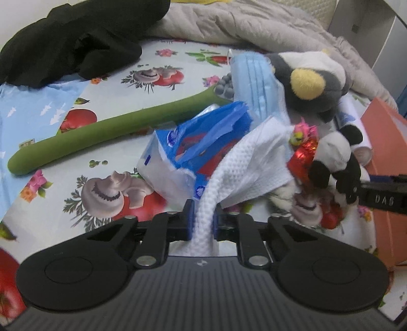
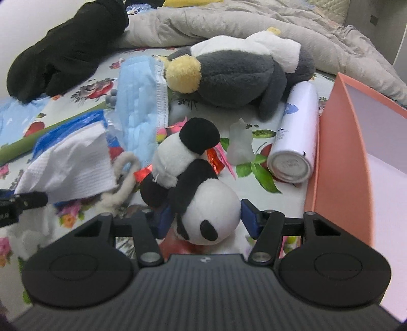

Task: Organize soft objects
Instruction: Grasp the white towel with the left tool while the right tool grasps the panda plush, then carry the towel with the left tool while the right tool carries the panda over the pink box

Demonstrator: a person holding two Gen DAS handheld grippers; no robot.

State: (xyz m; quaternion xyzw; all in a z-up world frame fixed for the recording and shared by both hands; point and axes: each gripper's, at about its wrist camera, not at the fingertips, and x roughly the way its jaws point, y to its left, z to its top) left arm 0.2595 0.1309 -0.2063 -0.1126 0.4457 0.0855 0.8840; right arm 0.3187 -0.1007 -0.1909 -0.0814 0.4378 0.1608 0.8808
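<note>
My left gripper (image 1: pixel 202 219) is shut on a white paper towel (image 1: pixel 244 163), which drapes over a torn blue tissue pack (image 1: pixel 193 142). My right gripper (image 2: pixel 206 219) is shut on a small panda plush (image 2: pixel 195 178); the panda also shows at the right of the left wrist view (image 1: pixel 335 157). A larger grey and white plush with a yellow patch (image 2: pixel 236 68) lies behind it, next to a blue face mask (image 2: pixel 142 101). The towel shows at the left of the right wrist view (image 2: pixel 73 163).
An orange box (image 2: pixel 338 142) stands open at the right. A white spray can (image 2: pixel 297 132) lies beside it. A green tube (image 1: pixel 101 132), black cloth (image 1: pixel 76 40) and a beige quilt (image 1: pixel 241 23) lie on the flowered tablecloth (image 1: pixel 106 198).
</note>
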